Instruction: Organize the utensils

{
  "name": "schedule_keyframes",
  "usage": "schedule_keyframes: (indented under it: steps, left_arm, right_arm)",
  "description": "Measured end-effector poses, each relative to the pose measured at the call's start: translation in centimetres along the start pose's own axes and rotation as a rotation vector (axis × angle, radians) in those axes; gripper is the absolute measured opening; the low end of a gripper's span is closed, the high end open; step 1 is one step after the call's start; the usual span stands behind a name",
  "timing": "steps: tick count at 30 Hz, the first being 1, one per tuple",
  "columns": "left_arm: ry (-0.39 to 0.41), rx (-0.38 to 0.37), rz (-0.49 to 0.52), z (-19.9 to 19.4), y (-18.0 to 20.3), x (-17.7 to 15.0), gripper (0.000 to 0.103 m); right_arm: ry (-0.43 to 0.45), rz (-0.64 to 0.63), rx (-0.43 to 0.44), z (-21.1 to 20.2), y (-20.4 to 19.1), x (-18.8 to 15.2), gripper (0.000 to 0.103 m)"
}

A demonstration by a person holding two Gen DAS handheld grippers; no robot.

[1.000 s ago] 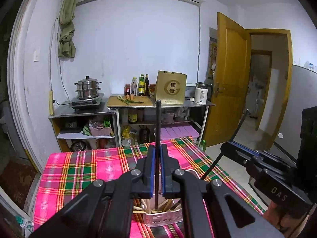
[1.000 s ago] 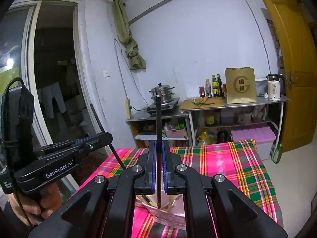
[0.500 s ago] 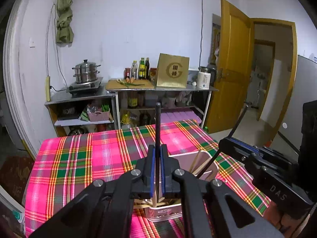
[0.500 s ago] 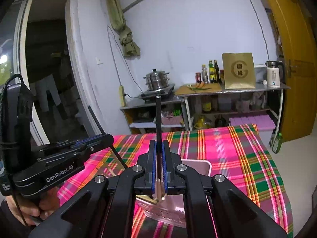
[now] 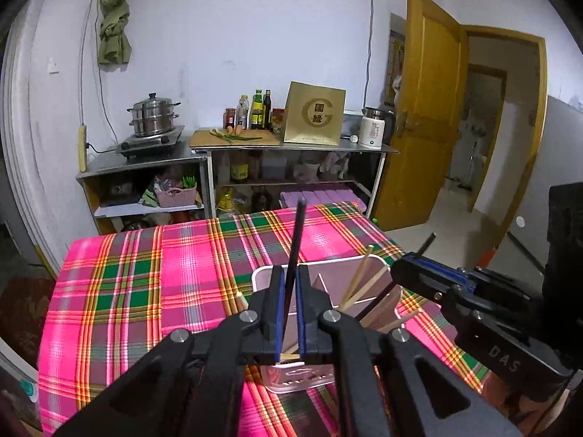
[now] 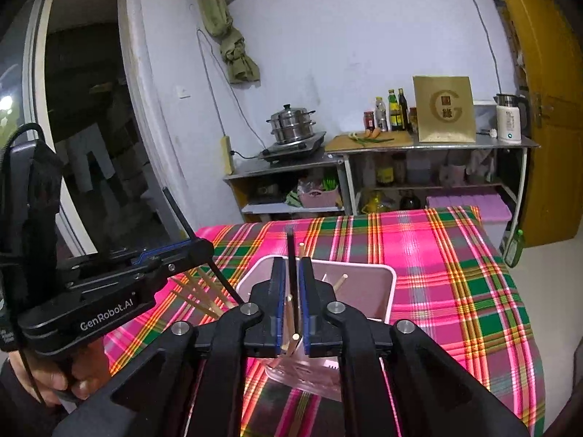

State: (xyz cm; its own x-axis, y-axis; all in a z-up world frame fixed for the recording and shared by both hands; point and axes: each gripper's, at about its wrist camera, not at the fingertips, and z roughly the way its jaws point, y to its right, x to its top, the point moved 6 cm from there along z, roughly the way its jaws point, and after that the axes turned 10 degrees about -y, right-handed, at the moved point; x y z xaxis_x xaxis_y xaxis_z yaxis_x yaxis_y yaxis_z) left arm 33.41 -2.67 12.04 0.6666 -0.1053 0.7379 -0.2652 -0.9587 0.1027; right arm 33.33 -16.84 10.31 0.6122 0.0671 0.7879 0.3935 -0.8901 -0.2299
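Above the pink utensil holder [image 5: 368,273] we see two claws — left gripper [image 5: 288,313] nearly clenched around a black chopstick [image 5: 293,255], right gripper [image 6: 291,302] just loosening, its black chopstick [image 6: 291,266] standing free between the pads.

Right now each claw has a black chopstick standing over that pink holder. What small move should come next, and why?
Probably spread the right claw wider so its black chopstick drops. Its jaws have just been opening, with a gap showing on both sides of the stick, whose lower end already sits inside the pink holder among the wooden chopsticks. The left claw looks clamped on its own.
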Motion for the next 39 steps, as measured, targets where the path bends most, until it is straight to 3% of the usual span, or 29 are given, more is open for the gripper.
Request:
schedule_keyframes:
  steps: [4, 9, 12, 16, 22, 31, 39]
  left_arm:
    - [0.021, 0.000, -0.004, -1.2, 0.0, -0.1, 0.017]
    - [0.054, -0.003, -0.006, -3.5, 0.3, -0.7, 0.021]
    - [0.070, -0.002, -0.011, -4.9, 0.5, -1.4, 0.024]
    - [0.094, 0.004, -0.020, -6.9, 0.7, -3.2, 0.025]
    - [0.118, 0.006, -0.058, -9.1, 0.9, -7.2, 0.039]
    - [0.081, 0.027, -0.053, -9.8, 3.2, -14.8, 0.040]
    - [0.081, 0.049, -0.074, -10.8, 4.0, -18.8, 0.040]
  right_arm:
    - [0.013, -0.011, 0.001, -1.1, -0.3, 0.1, 0.017]
    - [0.036, -0.013, 0.002, -3.0, -0.8, -0.4, 0.019]
    - [0.055, -0.008, 0.004, -4.4, -1.0, -0.8, 0.029]
    - [0.074, -0.010, 0.004, -6.5, -1.5, -2.0, 0.029]
    - [0.083, -0.028, -0.032, -9.3, -2.4, -5.9, 0.029]
    - [0.060, -0.031, -0.083, -11.6, -3.0, -12.6, 0.030]
    - [0.034, -0.043, -0.103, -12.7, -4.1, -17.2, 0.030]
